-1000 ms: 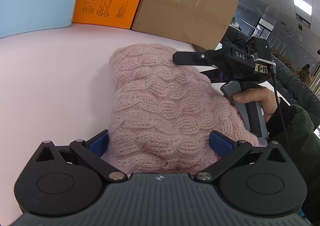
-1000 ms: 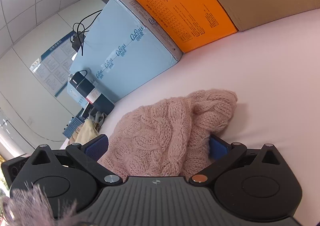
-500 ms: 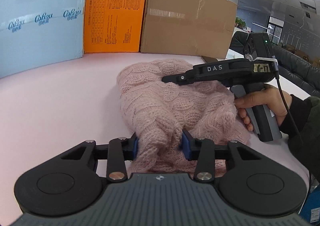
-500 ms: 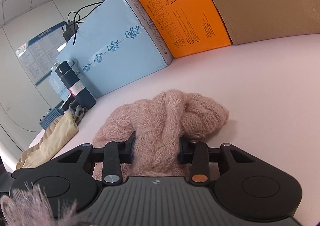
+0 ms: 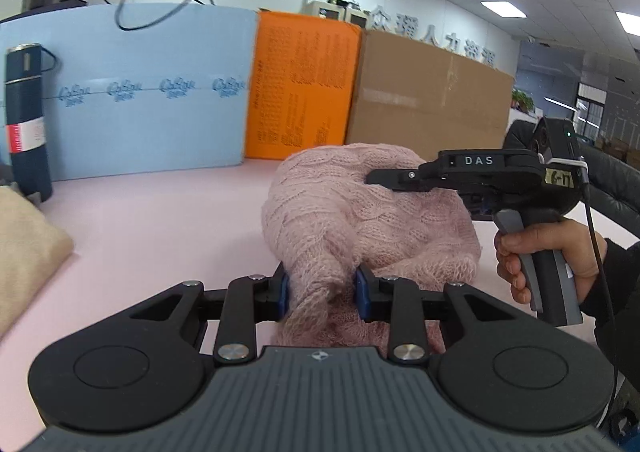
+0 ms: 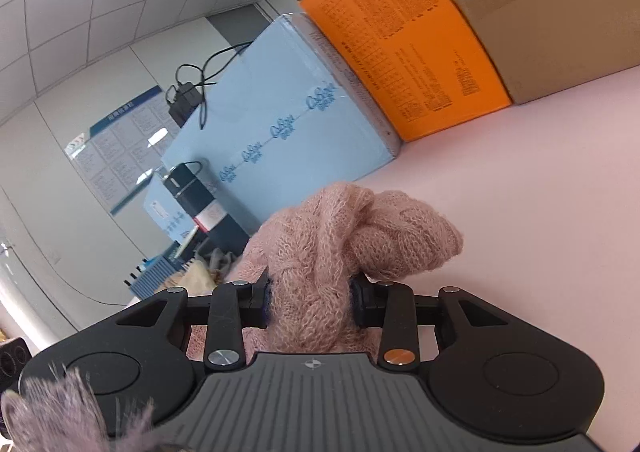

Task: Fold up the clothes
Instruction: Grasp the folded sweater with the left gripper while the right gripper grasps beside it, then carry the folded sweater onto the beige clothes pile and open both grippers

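Pale pink desk (image 5: 152, 219) in an office, boxes walling its far edge. Nearest, in the left wrist view: left gripper (image 5: 322, 290), jaws drawn in to a narrow gap and closing a last little on a bunched twist of the pink cable-knit sweater (image 5: 360, 211), blue pads (image 5: 283, 292) pressing the wool from both sides. Same picture from the right wrist view: right gripper (image 6: 310, 298) narrowed and clamped on another thick bunch of the knit, a loose lobe spilling past the jaws toward the desk's far side. Beyond the left jaws, the sweater heaped in a mound mid-desk, gathered up rather than flat, its bulk stretching away from the near edge toward the boxes. Right gripper entering from the right, level over the top of the mound, held in a hand (image 5: 548, 252) in a dark sleeve. Both grips on the near side, so likely a lift and carry away toward the far edge. Further left, a beige folded garment (image 5: 28, 252) and a dark flask (image 5: 26, 119); at the back, blue box (image 5: 140, 91), orange box (image 5: 300, 87), brown carton (image 5: 428, 99).
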Demonstrator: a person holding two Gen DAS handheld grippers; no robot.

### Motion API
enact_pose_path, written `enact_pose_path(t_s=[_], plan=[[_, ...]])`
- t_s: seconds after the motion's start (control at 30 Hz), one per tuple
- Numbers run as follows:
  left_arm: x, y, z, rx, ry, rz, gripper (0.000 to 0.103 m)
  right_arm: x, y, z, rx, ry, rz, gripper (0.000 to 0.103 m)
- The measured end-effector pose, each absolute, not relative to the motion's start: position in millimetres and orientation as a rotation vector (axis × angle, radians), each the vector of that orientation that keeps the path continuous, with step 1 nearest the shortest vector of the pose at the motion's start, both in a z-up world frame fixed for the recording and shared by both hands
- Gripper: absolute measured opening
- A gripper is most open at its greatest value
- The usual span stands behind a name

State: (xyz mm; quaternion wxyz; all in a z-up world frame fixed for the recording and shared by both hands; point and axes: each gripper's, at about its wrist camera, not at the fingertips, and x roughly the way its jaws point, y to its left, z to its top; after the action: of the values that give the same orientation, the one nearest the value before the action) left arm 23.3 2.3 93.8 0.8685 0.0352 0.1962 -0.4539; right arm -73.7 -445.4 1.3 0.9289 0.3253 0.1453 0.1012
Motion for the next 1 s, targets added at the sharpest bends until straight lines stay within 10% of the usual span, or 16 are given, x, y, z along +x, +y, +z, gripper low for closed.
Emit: enact_pose_path(t_s=[0.47, 0.73, 1.0], plan=[[46.5, 73.6, 95.8, -0.034, 0.247, -0.39, 0.029, 132.7, -227.8, 62.6, 0.654, 0.266, 0.707, 0.033], [100.6, 118.1, 20.0, 0.029, 0.497, -0.185, 0.089, 220.3, -150.1, -4.3, 0.503, 0.492, 0.563, 0.055], [95.0, 122.5, 11.2, -0.016, 0.457, -0.18, 0.101, 202.6, -179.4, -11.1, 0.665, 0.409, 0.577, 0.075]])
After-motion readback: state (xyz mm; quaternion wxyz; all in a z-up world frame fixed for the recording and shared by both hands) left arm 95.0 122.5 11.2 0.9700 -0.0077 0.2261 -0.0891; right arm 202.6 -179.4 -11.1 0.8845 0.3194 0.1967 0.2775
